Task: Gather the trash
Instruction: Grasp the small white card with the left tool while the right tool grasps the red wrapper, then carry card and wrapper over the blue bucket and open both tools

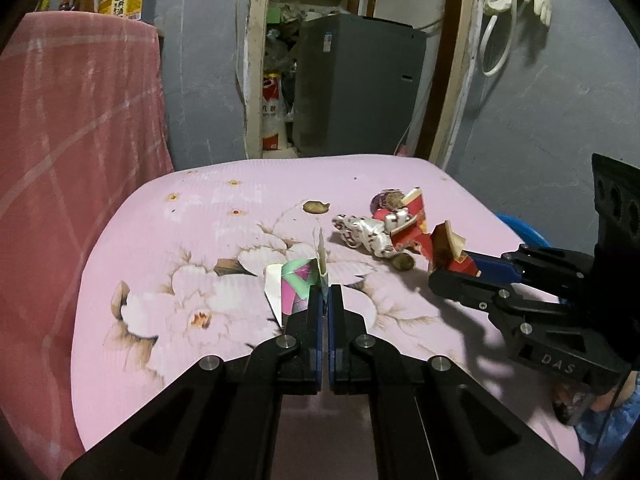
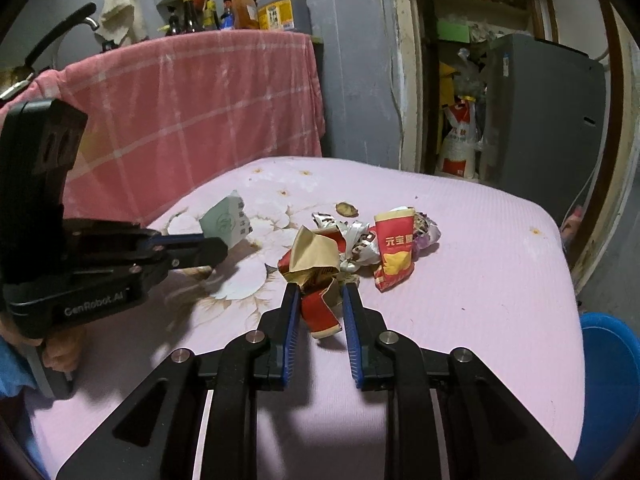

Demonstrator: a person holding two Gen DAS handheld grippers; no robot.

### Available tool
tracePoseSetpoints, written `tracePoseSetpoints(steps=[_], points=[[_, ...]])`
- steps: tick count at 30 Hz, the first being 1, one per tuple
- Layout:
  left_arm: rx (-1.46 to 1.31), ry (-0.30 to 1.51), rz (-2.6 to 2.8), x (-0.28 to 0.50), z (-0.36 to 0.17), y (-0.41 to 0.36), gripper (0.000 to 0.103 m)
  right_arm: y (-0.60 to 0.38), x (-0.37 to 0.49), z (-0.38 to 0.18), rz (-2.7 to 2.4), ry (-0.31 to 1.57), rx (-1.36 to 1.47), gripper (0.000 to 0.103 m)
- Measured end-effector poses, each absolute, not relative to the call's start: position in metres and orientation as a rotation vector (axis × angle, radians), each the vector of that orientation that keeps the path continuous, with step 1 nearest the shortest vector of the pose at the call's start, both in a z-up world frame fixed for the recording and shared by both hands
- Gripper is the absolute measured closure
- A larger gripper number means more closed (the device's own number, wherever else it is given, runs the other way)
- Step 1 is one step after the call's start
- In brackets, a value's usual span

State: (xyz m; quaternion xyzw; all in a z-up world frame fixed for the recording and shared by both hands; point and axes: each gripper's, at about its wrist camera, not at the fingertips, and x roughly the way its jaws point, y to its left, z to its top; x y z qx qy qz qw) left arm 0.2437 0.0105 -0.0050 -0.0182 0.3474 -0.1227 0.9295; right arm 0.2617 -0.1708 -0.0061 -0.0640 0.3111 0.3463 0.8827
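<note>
Both tongs loaded, most of the litter not yet gathered.

The left gripper is clenched on a folded pale-green and pink paper packet, held just above the pink floral table cover. The right gripper grasps a crumpled red-and-tan paper wrapper at the near edge of the heap. Beyond its fingertips lie a red printed snack bag, a silver crumpled wrapper and a brown scrap. Further right of it sits a blue plastic tub, probably the bin; nothing seems dropped yet.

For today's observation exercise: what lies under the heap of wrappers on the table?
The pink flowered tablecloth lies under the heap of wrappers. Whatever sits directly beneath the heap is covered.
</note>
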Motion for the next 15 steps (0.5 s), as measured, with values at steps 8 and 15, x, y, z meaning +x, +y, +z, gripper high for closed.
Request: tracePoseSetpoints(steps=[8, 15], points=[[-0.017, 0.638, -0.243, 0.226, 0.012, -0.001, 0.103, -0.191, 0.242, 0.011, 0.705, 0.507, -0.077, 0.084], [-0.022, 0.482, -0.248, 0.214, 0.045, -0.02, 0.103, -0.218, 0.224, 0.039, 0.629, 0.332, -0.024, 0.084]])
